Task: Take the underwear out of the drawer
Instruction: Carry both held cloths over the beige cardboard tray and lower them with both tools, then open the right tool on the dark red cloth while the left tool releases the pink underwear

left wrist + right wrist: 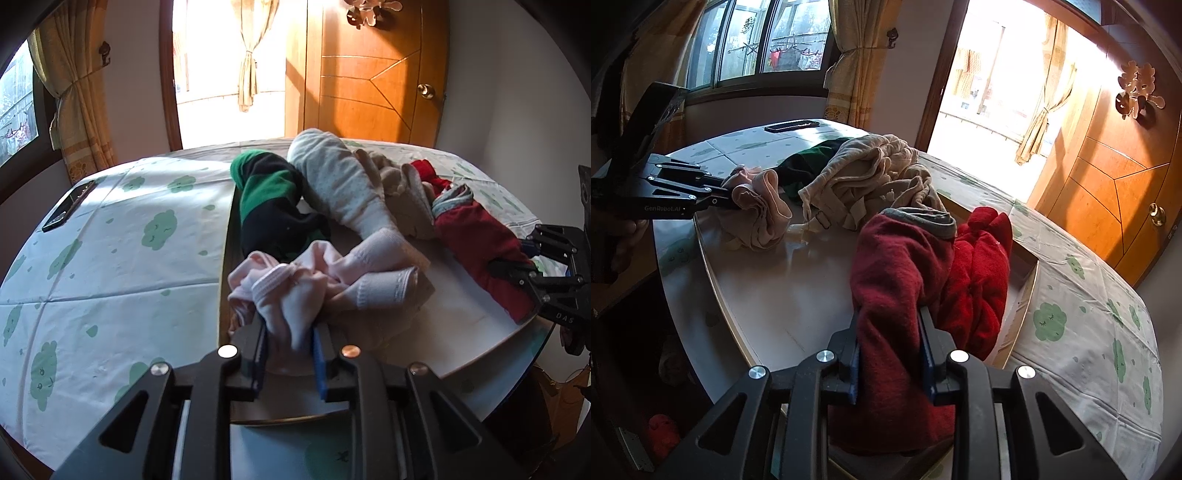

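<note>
**Both grippers clamped on garments, drawer not yet emptied**

I have the left gripper [288,354] closed on a soft pale pink cotton pair of underwear [280,291], its bunched fabric pinched between the blue pads at the near left corner of the shallow white wooden drawer [443,332]. My right gripper [890,354] is clamped on a dark red knitted garment with a grey waistband [901,273], at the drawer's right side. The drawer lies on a bed covered by a white sheet printed with green clouds [110,240].

I judge the task to be at an early stage: both pieces are gripped, but each still rests inside the drawer. Left in the drawer are a green and black striped garment [269,199], a light grey speckled one [332,177], a crumpled beige one [864,173] and a bright red one [982,266] just beside the piece I hold. Next I would lift both clear and set them on the sheet, then return for the rest.
</note>
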